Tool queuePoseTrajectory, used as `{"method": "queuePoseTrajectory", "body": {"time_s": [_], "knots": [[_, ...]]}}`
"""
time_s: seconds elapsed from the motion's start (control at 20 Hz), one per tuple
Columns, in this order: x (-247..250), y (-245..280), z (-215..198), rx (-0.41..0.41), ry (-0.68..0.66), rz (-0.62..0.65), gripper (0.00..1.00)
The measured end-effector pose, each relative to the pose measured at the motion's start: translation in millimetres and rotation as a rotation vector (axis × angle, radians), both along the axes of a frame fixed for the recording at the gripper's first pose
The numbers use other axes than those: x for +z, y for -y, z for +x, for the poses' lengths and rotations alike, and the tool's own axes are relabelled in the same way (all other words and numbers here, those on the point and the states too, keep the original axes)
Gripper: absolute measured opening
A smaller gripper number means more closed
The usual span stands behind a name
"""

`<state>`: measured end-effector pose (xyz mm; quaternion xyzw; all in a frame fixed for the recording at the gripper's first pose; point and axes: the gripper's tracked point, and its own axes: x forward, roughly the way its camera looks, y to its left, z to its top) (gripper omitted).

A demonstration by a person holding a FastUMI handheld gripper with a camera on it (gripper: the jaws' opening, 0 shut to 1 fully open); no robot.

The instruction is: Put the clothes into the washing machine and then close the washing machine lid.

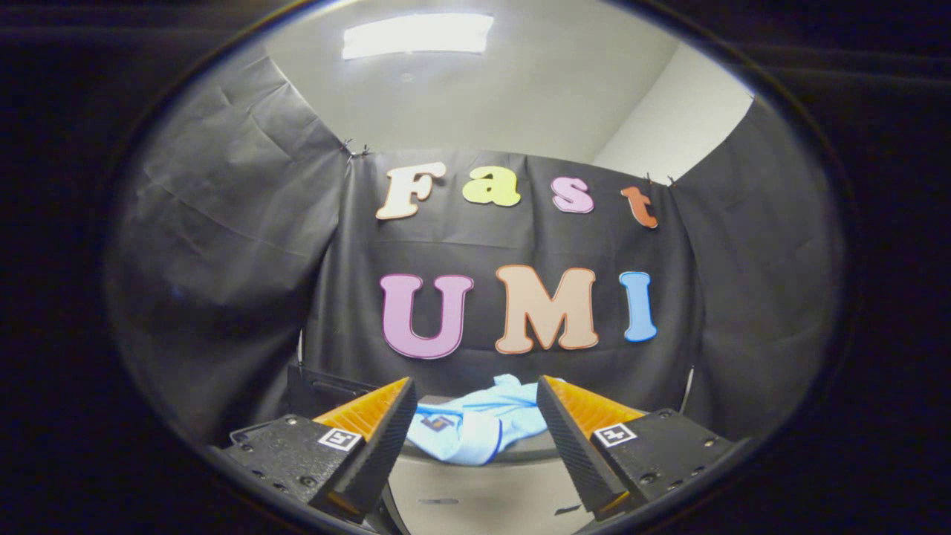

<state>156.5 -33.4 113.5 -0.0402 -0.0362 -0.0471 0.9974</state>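
A light blue garment (475, 427) with a small dark patch lies crumpled on a grey surface (531, 452), beyond my fingertips and in line with the gap between them. My gripper (475, 394) is open, its two fingers spread wide with nothing between them. A dark boxy object (319, 390) stands behind the left finger; I cannot tell whether it is the washing machine.
The black cloth booth wall (223, 260) hangs close behind the garment and wraps round both sides. A pale floor or surface (475, 498) lies below, between the fingers. A ceiling light (416, 33) glows overhead.
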Motion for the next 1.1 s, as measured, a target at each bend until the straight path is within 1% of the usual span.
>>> {"method": "queuePoseTrajectory", "body": {"time_s": [0.15, 0.3, 0.35, 0.55, 0.65, 0.7, 0.75, 0.85, 0.95, 1.0, 1.1], "knots": [[-2.3, 11.0, 48.1, -0.003, -0.067, -0.018, 0.97], [-26.1, 21.3, 94.9, -0.004, -0.196, -0.058, 0.98], [-36.9, 28.6, 109.2, -0.021, -0.245, -0.064, 0.98], [-99.0, 64.3, 139.9, -0.105, -0.483, -0.083, 0.98], [-130.5, 79.5, 142.4, -0.136, -0.592, -0.08, 0.99], [-144.5, 82.5, 143.1, -0.136, -0.64, -0.05, 0.99], [-153.1, 82.2, 143.8, -0.131, -0.668, 0.007, 0.99], [-159.0, 84.9, 147.7, -0.136, -0.67, 0.125, 1.0], [-165.6, 84.7, 144.2, -0.135, -0.709, 0.194, 0.99], [-166.2, 84.0, 144.5, -0.135, -0.704, 0.203, 0.99], [-167.1, 81.6, 147.2, -0.133, -0.708, 0.178, 0.99]]}}
